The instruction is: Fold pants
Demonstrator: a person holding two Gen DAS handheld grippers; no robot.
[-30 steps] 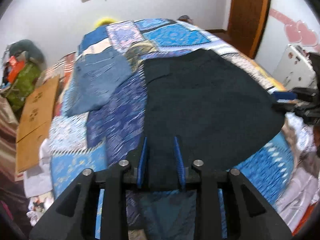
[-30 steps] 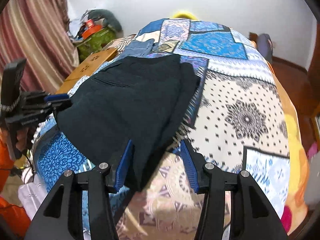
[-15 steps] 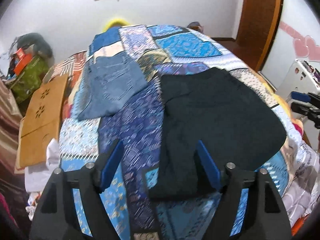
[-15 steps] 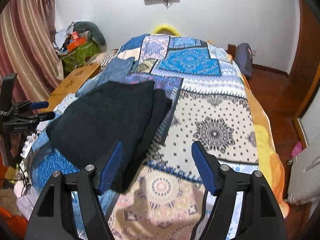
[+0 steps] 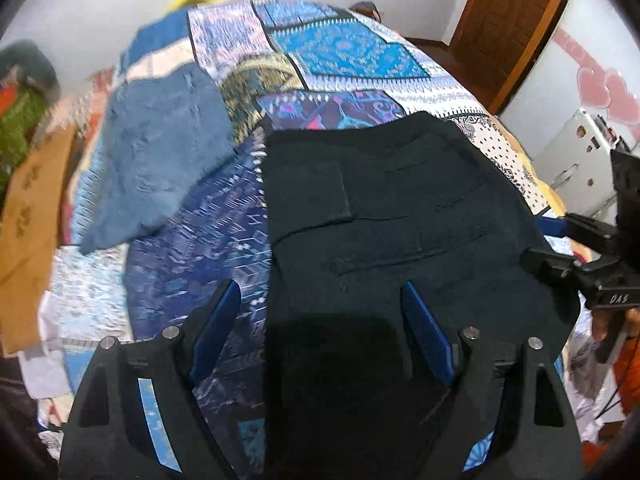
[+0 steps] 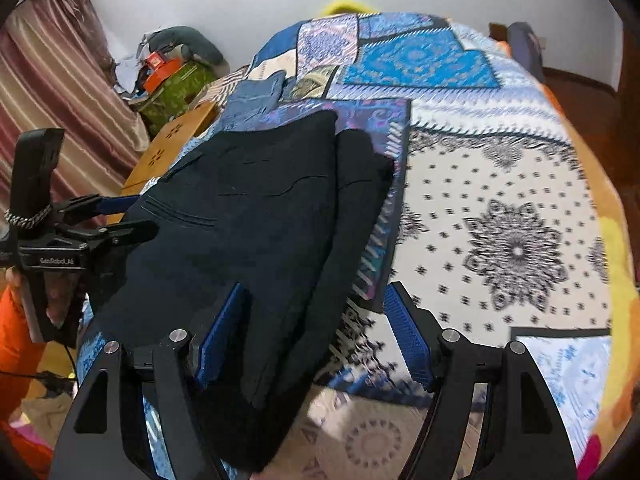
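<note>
The black pants [image 5: 392, 232] lie folded on the patchwork bedspread [image 5: 344, 44]; they also show in the right wrist view [image 6: 248, 220]. My left gripper [image 5: 320, 316] is open, its blue pads straddling the near edge of the pants without gripping. My right gripper [image 6: 316, 320] is open over the pants' near right edge. Each gripper shows in the other's view: the right one [image 5: 560, 240] and the left one [image 6: 116, 216], both at the sides of the pants.
Folded blue jeans [image 5: 160, 148] lie on the bed to the left of the black pants. A cardboard sheet [image 5: 28, 208] and clutter stand left of the bed. A wooden door [image 5: 516, 20] and a white appliance [image 5: 576, 160] are on the right.
Both grippers opened and let go of the black pants, lifted back, then came down close over the pants' near edge again.
</note>
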